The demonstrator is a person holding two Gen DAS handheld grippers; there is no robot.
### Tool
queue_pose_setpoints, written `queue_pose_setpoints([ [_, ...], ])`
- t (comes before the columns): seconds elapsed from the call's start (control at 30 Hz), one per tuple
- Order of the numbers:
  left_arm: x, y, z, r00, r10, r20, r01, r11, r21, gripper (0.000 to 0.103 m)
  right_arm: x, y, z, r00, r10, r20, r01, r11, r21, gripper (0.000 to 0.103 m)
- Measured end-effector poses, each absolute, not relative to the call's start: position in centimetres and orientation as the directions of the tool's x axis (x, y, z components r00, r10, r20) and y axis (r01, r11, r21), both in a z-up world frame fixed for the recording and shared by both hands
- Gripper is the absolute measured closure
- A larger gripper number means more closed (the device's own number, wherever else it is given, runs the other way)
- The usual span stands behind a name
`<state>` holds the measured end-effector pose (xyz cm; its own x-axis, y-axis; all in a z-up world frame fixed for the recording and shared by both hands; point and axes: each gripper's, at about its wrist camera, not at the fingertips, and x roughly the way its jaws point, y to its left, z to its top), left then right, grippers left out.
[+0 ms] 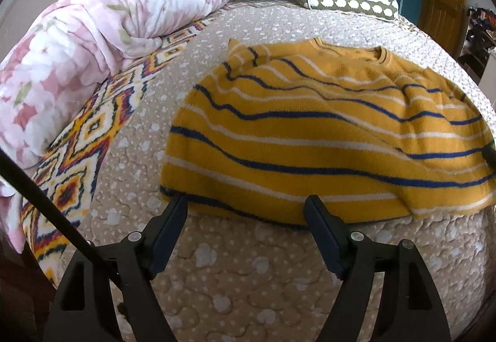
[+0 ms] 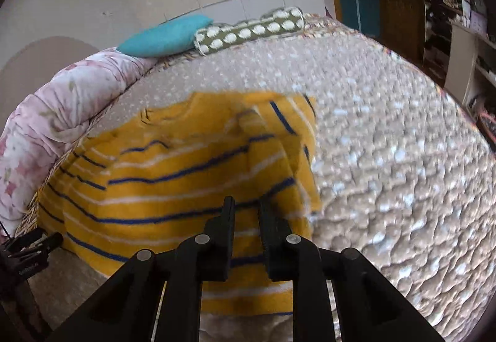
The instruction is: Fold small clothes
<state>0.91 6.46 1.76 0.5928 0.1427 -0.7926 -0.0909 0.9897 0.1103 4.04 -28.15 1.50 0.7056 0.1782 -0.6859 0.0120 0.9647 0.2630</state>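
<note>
The left claw [image 1: 246, 205] is hovering spread at the sweater's [image 1: 310, 137] hem; the right claw [image 2: 246, 205] is nearly pressed together above it, bare bed [image 2: 387, 156] lying rightward.

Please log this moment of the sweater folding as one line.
stage: fold in progress | left gripper: open at sweater hem | right gripper: narrow gap over sweater, grip unclear | surface: quilted bed

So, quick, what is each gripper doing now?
Left gripper: open, at the sweater's hem, holding nothing.
Right gripper: nearly closed over the sweater; grip cannot be told.
</note>
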Motion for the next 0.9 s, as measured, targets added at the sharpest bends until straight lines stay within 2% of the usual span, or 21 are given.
queue_pose_setpoints([
  [0.27,0.2,6.7,3.7,0.65,0.123,-0.75,-0.078,0.992,0.095,0.026,3.2,-28.5,0.4,0.702,0.168,-0.693,0.006,0.971,0.241,0.086],
  [0.43,2.9,8.3,3.7,0.643,0.19,-0.742,-0.126,0.982,0.143,0.024,3.1,-28.8,-0.2,0.705,0.192,-0.683,-0.003,0.963,0.269,0.085],
  [0.5,4.7,9.7,2.7,0.602,0.225,-0.766,-0.162,0.974,0.16,0.024,3.0,-29.2,-0.5,0.707,0.22,-0.672,-0.007,0.953,0.304,0.085],
  [0.63,5.9,13.6,1.3,0.531,0.171,-0.83,-0.247,0.968,0.042,0.015,2.9,-30.2,-0.8,0.711,0.278,-0.646,-0.016,0.925,0.38,0.085],
  [0.9,1.9,13.1,3.3,0.537,0.201,-0.82,-0.303,0.952,0.035,0.015,2.7,-31.3,-1.2,0.725,0.342,-0.598,-0.024,0.88,0.475,0.085],
])
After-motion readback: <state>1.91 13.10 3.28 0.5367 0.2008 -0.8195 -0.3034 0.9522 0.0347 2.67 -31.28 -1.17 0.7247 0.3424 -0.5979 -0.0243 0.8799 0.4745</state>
